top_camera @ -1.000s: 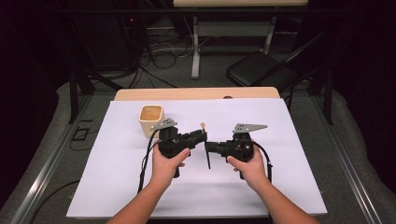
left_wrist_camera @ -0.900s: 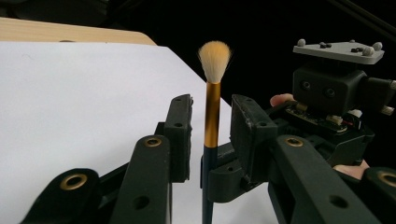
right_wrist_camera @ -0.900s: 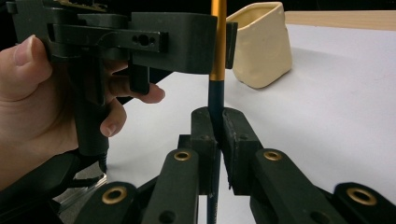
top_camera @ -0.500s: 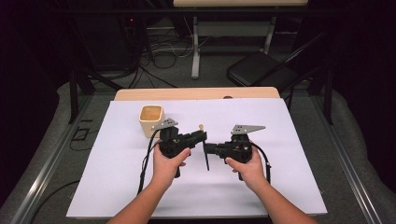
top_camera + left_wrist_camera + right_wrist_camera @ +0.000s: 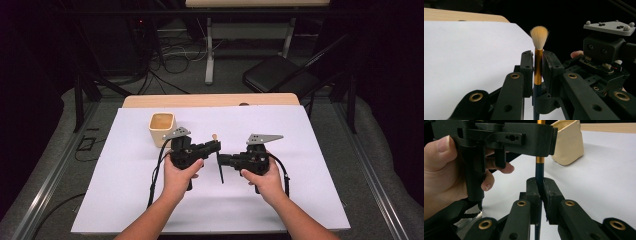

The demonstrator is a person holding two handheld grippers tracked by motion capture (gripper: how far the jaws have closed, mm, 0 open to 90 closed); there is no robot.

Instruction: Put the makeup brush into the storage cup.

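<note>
A paintbrush (image 5: pixel 221 170) with a pale bristle tip, gold ferrule and dark handle stands upright above the white sheet, between both grippers. My left gripper (image 5: pixel 216 146) reaches in from the left. Its jaws have just been closing, with the gold ferrule (image 5: pixel 538 70) between them, and the pads now press on it. My right gripper (image 5: pixel 221 160) comes from the right and is shut on the dark handle (image 5: pixel 539 173) lower down. The left gripper (image 5: pixel 529 137) sits just above the right gripper (image 5: pixel 540 182) in the right gripper view.
A cream square cup (image 5: pixel 162 127) stands on the white sheet (image 5: pixel 125 200) behind and left of the left hand. The wooden table edge (image 5: pixel 210 100) lies at the back. Beyond it are a chair, cables and stands on the dark floor.
Both hands stay where they were. The left gripper's jaws look drawn in a little closer around the brush.
</note>
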